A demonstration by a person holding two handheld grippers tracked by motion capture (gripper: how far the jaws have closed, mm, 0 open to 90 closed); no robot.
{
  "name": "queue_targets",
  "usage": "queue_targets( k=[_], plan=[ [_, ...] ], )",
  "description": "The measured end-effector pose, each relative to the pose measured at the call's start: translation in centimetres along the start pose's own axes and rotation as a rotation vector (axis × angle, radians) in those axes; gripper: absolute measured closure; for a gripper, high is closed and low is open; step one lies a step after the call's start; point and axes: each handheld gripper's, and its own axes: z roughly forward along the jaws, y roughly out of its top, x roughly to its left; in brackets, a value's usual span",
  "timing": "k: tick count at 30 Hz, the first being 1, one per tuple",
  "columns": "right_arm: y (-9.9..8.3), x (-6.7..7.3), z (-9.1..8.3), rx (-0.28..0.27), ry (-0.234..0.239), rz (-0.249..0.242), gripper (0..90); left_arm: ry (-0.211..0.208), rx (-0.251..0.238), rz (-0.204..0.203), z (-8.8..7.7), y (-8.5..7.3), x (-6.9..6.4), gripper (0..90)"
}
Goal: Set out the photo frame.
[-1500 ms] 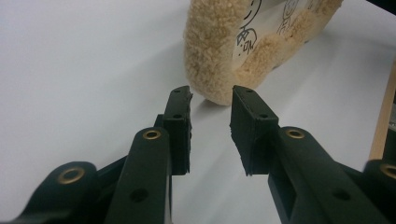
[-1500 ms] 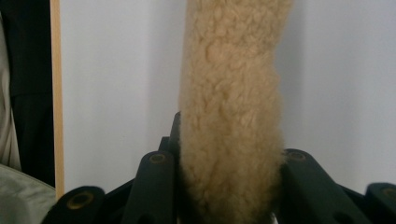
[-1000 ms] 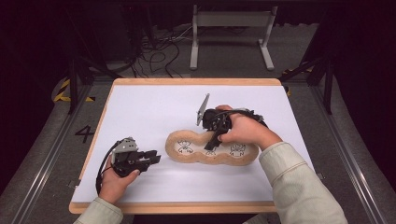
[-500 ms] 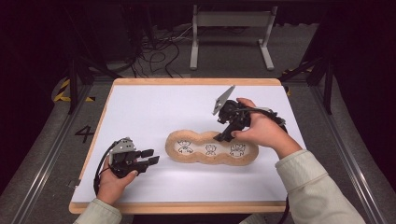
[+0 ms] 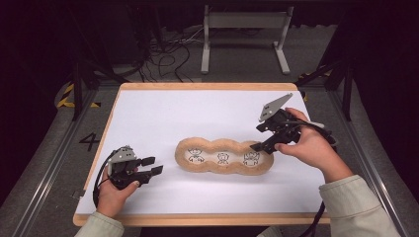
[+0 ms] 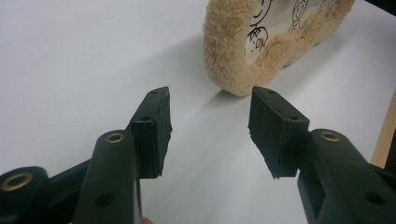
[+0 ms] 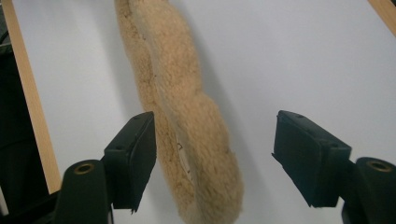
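Observation:
A tan fleecy three-lobed pad (image 5: 222, 157) with cartoon figures drawn on it lies flat in the middle of the white table (image 5: 148, 113). My left gripper (image 5: 153, 166) rests near the front left, pointing at the pad's left end (image 6: 233, 51) from a short distance. Its jaws have just been opening and nothing is between them (image 6: 210, 100). My right gripper (image 5: 257, 138) hovers over the pad's right end. Its jaws have also just been opening; the pad's end (image 7: 187, 116) lies below the gap, untouched by either pad (image 7: 212, 121).
The white sheet sits on a wooden board whose rim (image 5: 197, 218) shows at the front. A metal stand (image 5: 244, 29) and loose cables (image 5: 168, 54) lie on the dark floor behind the table. The number 4 (image 5: 89, 142) marks the floor on the left.
My right gripper has lifted off the pad's middle and moved right to its right end. The left gripper stays in place, its jaws now wider apart.

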Motion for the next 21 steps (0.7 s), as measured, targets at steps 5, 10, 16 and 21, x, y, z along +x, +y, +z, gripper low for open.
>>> queue_targets(
  k=[5, 10, 16, 21],
  plan=[
    [-1.6, -0.2, -1.2, -0.041, -0.026, 0.01, 31.7, -0.005, 0.003, -0.001, -0.3, -0.2, 0.1, 49.2],
    [-2.9, -0.2, -2.2, -0.061, -0.04, 0.032, 32.0, 0.008, -0.001, 0.011, -0.4, -0.2, 0.1, 49.7],
    [-4.6, -0.2, -2.9, -0.1, -0.044, 0.057, 38.7, 0.012, 0.003, 0.008, -0.3, -0.2, 0.2, 49.5],
    [-6.6, 0.0, -2.8, -0.122, -0.099, 0.103, 36.6, 0.017, 0.004, 0.007, -0.2, -0.3, 0.3, 49.4]
  ],
)
